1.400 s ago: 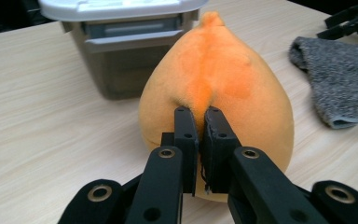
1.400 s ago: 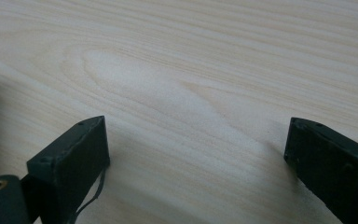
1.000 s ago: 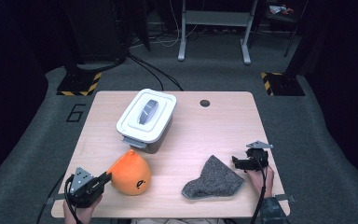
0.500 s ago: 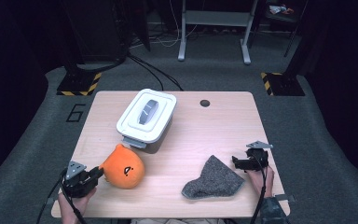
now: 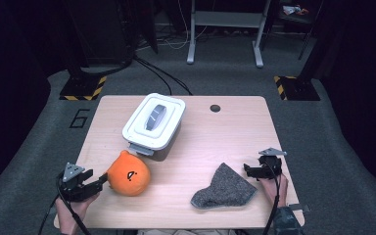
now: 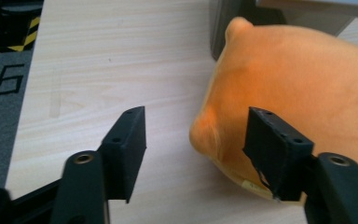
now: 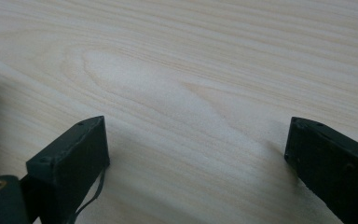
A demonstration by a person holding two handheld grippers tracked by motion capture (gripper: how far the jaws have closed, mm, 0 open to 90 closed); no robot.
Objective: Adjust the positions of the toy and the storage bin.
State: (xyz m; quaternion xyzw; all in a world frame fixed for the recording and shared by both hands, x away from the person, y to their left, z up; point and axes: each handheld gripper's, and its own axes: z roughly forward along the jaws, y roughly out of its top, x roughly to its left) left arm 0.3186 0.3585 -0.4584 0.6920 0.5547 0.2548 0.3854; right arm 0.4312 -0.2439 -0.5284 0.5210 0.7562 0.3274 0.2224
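Observation:
An orange plush toy [image 5: 129, 173] with a small black face lies on the wooden table [image 5: 225, 132] at the front left. Right beside it on its left is my left gripper [image 5: 103, 180]. In the left gripper view its jaws [image 6: 198, 114] have just been opening. They stand apart with a fold of the plush [image 6: 298, 93] loosely between them, and the pads do not press on it. My right gripper [image 5: 248, 170] rests at the front right, next to a grey knitted cloth [image 5: 223, 187]. Its jaws [image 7: 196, 126] are wide open over bare wood.
A white lidded container [image 5: 154, 120] stands just behind the plush, left of the table's middle. A small round hole [image 5: 215, 108] sits near the far edge. Dark floor with cables and stand legs surrounds the table.
My left gripper slid left with the plush, and then its jaws came apart and let go of the toy. The right gripper and the cloth have not moved.

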